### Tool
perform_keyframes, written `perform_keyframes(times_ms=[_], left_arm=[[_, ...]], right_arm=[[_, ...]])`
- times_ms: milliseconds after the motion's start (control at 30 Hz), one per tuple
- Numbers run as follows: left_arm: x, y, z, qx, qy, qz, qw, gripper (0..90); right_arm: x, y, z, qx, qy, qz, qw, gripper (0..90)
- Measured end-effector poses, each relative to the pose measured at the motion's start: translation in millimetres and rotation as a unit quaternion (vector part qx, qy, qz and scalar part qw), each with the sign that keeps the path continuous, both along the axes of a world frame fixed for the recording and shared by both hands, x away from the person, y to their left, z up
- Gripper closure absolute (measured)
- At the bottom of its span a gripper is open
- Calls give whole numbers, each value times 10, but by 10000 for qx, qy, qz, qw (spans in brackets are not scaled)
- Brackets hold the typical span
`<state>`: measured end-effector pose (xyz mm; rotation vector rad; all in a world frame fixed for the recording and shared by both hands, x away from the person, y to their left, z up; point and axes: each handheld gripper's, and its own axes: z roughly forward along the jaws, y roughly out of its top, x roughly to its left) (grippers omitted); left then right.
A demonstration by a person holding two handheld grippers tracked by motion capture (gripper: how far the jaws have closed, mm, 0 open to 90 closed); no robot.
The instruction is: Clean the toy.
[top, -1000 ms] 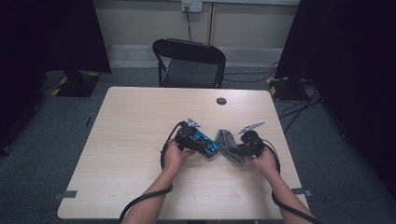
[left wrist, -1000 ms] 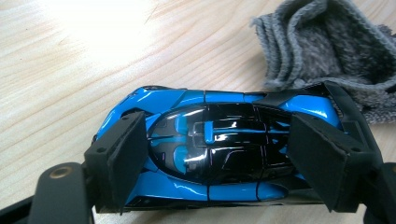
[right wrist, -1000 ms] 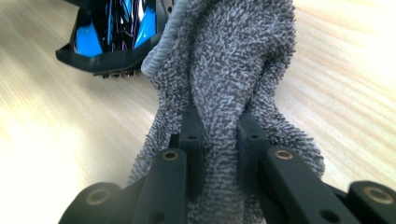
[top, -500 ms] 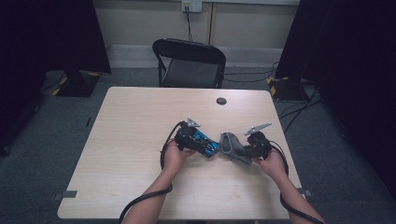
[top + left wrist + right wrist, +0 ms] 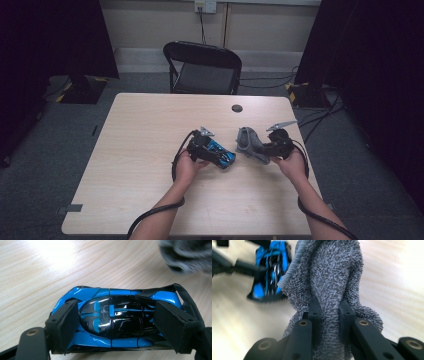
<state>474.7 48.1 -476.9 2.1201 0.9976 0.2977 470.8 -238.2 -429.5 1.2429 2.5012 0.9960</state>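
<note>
A blue and black toy car point(image 5: 117, 320) lies on the wooden table point(image 5: 145, 140), held end to end between the jaws of my left gripper point(image 5: 120, 326). In the high view the car point(image 5: 221, 154) sits at the table's middle with the left gripper point(image 5: 212, 150) around it. My right gripper point(image 5: 329, 312) is shut on a fold of a grey towel point(image 5: 332, 280), which bunches up above its jaws. From above, the towel point(image 5: 248, 142) hangs just right of the car, off the right gripper point(image 5: 267, 149). The car point(image 5: 270, 270) appears blurred past the towel in the right gripper view.
A black folding chair point(image 5: 205, 67) stands behind the table's far edge. A small dark round grommet point(image 5: 237, 108) sits in the tabletop near that edge. Dark curtains flank the room, and cables run along the floor at the right.
My right gripper has lifted and drawn to the right with the grey towel, away from the car. The left gripper and the car have stayed put.
</note>
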Motion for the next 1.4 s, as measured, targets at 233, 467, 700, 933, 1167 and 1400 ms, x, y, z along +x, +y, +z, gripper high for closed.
perform_keyframes(times_ms=[233,467,700,933,1167,1400], left_arm=[[-8,3,-6,-19,-26,14,10000,205],[-15,3,-12,-50,-41,31,10000,206],[-20,10,-16,-61,-60,32,10000,206],[-32,19,-27,-107,-99,47,9999,207],[-26,11,-22,-96,-70,53,9999,208],[-32,17,-26,-102,-93,50,9999,208]], right_arm=[[211,261,43,32,-138,-179,9997,767],[401,509,29,-26,-194,-259,9995,767],[562,703,13,-71,-201,-342,9992,767],[666,910,-72,-61,-168,-394,9991,766],[701,1089,-243,-16,-30,-553,9985,765],[715,1227,-345,-149,35,-509,9986,764]])
